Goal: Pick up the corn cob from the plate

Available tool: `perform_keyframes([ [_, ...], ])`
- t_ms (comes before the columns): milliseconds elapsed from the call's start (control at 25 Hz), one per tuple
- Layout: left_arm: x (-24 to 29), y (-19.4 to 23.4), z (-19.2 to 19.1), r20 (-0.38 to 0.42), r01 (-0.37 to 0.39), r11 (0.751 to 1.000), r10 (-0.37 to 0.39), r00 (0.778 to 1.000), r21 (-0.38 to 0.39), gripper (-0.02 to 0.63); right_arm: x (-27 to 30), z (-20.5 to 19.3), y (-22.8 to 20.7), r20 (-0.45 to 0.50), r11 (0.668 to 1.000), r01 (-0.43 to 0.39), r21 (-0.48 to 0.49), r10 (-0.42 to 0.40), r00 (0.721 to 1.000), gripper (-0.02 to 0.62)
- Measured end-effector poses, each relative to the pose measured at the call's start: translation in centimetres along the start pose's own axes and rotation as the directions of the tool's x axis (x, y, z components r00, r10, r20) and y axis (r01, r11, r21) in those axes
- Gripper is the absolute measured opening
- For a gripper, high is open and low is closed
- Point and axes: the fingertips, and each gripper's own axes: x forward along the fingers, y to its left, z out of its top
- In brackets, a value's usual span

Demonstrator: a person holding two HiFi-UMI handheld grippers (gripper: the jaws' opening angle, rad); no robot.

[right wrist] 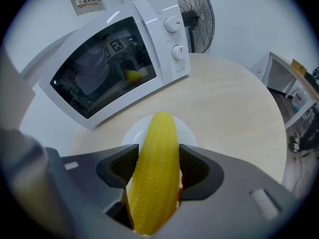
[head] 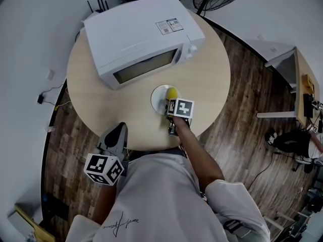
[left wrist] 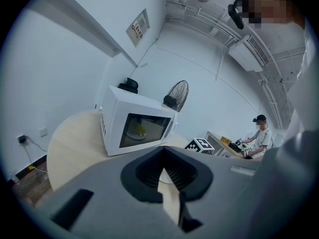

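- Round pale-wood desk [head: 212, 79] on a dark plank floor, pictured from above: a white microwave [head: 141, 39] is stood across its far half, and a small white plate [head: 157, 99] is set just in front of the door.
- Corn cob [right wrist: 160, 128] is seen clamped between the jaws of the right tool [right wrist: 158, 156], the ribbed pads pressed on its two flanks at about mid-length. It is held over the plate, toward the rim nearest the person.
- Long axis of the cob is laid along the jaws, with its tapered end pointed away from the tool and toward the microwave. A straight lift is judged to be all that is called for, since the grip is taken squarely across the short axis.
- Left tool [left wrist: 167, 176] is held low at the desk's near edge, well apart from the plate, its jaws brought together at the tips with nothing between them. The right is by far the nearer arm.
- Whether the cob rests on the plate or is clear of it cannot be told. Its underside and near end are hidden by the tool's body, and in the head view most of it is covered by the marker cube.
- Yellow shape in the microwave's door glass is too dim to be named.
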Motion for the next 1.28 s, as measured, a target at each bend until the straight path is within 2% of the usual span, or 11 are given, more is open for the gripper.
perform_keyframes([
  [480, -0.7, 0.1, 0.1, 0.005, -0.011, 1.0, 0.01, 1.0, 0.023, -0.003, -1.9, -0.6, 0.0, 0.023, 1.0, -0.009, -0.022, 0.009, 1.0, 0.268],
  [1280, -1.8, 0.4, 0.1, 0.026, 0.004, 1.0, -0.005, 1.0, 0.024, -0.003, -5.6, -0.4, 1.5, 0.105, 0.997, -0.071, -0.015, 0.072, 0.992, 0.268],
])
